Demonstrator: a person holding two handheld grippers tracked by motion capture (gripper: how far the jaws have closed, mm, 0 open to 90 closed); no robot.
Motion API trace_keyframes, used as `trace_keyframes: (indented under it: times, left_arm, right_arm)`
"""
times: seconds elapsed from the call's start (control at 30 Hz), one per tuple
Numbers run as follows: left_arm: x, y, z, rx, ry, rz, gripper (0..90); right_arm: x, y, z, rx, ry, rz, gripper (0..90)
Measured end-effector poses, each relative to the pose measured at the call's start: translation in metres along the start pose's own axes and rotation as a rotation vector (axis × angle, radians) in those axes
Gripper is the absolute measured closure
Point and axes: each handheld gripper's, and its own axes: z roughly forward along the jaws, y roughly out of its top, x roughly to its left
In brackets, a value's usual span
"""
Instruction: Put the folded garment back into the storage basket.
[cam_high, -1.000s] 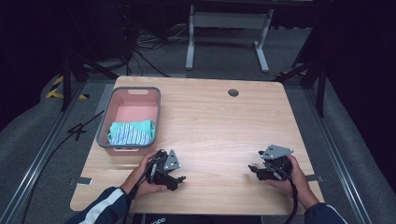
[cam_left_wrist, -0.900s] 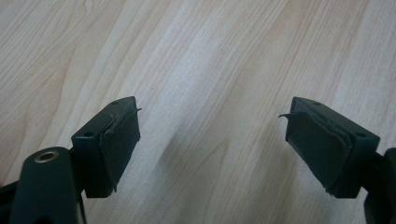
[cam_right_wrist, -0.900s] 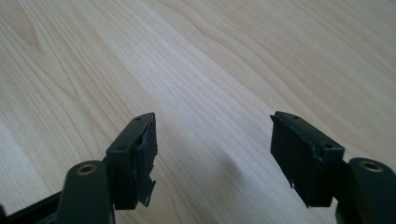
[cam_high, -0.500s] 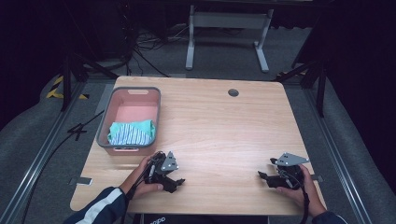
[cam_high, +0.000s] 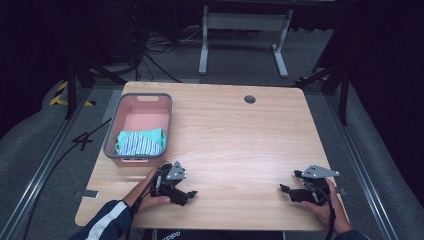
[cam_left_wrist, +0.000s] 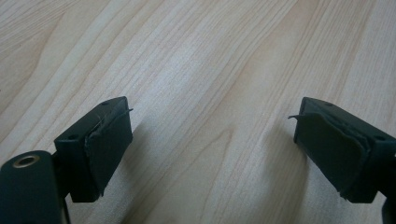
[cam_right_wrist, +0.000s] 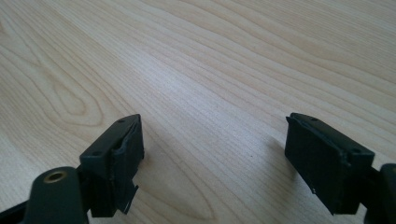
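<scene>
High view: your left gripper (cam_high: 187, 192) sits low over the light wood-grain table (cam_high: 235, 135) near its front edge, left of centre, with the jaws pointing toward the middle. Your right gripper (cam_high: 287, 189) sits near the front right corner, jaws pointing left. The pink rectangular plastic bin (cam_high: 142, 100) stands along the left edge; a folded teal and white striped cloth (cam_high: 141, 142) lies in its near end, well apart from both grippers.

Left gripper view: the jaws have just been opening and stand wide, with bare wood between them.

Right gripper view: the jaws have just been opening and stand wide over bare wood, holding nothing.
</scene>
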Motion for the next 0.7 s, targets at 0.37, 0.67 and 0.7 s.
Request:
trace_keyframes:
  times: [0.37,0.67,0.7]
  left_arm:
    - [0.0,0.0003,0.0002,0.003,0.001,0.001,10.4]
    - [-0.0001,0.0015,0.0013,0.012,-0.001,-0.003,8.5]
    - [0.0,0.0016,0.0016,0.01,-0.002,-0.001,8.3]
  right_arm:
    - [-0.0001,0.0,0.0,0.0,0.001,0.0,19.9]
    - [-0.0001,0.0,0.0,0.0,0.001,0.0,19.9]
    - [-0.0001,0.0,0.0,0.0,0.001,0.0,20.0]
